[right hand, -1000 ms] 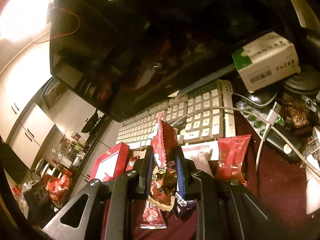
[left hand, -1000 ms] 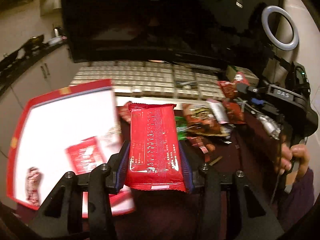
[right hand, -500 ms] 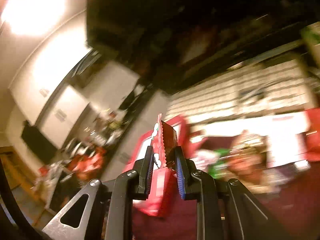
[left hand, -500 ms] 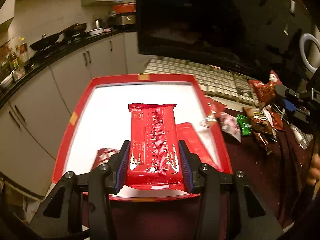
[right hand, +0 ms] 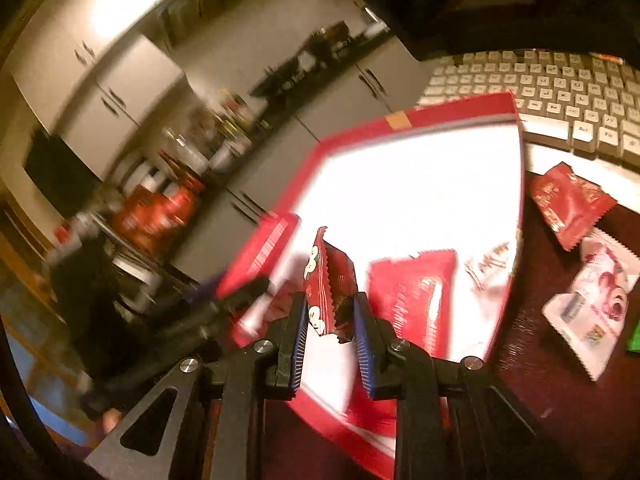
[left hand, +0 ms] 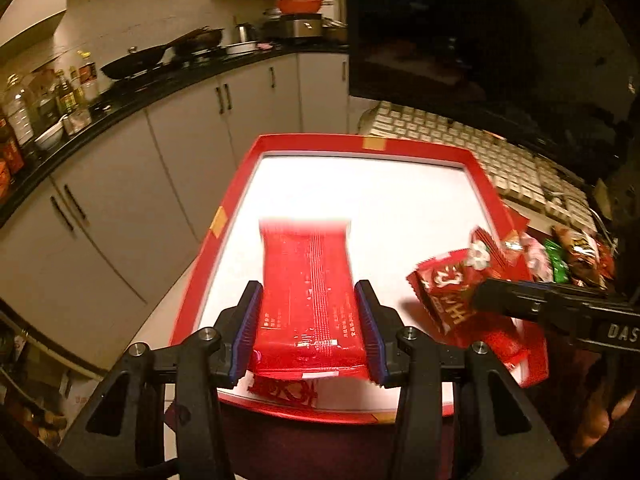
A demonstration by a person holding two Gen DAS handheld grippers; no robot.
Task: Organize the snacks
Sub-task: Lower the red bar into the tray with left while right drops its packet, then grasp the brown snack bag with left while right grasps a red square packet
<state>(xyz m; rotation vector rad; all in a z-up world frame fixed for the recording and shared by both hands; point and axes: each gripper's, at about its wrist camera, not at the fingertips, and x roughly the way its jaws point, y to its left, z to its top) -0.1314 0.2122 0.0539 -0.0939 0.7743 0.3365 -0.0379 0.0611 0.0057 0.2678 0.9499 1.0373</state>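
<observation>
Over red-rimmed white tray (left hand: 478,168), left gripper (left hand: 308,334) pinches long red foil packet (left hand: 306,280) — light, slippery, crinkly; right gripper (right hand: 330,326) clamps small red sachet (right hand: 328,280) edgewise.

Black angular gripper frames, blue ribbed fingers (left hand: 249,332), silver screws (left hand: 205,333), white "DAS" lettering (left hand: 622,332)

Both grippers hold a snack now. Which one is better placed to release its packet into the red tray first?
Probably the left. The left gripper holds its flat red packet over the tray floor. The right gripper grips a small packet edge-up, nearer the tray's right rim.
</observation>
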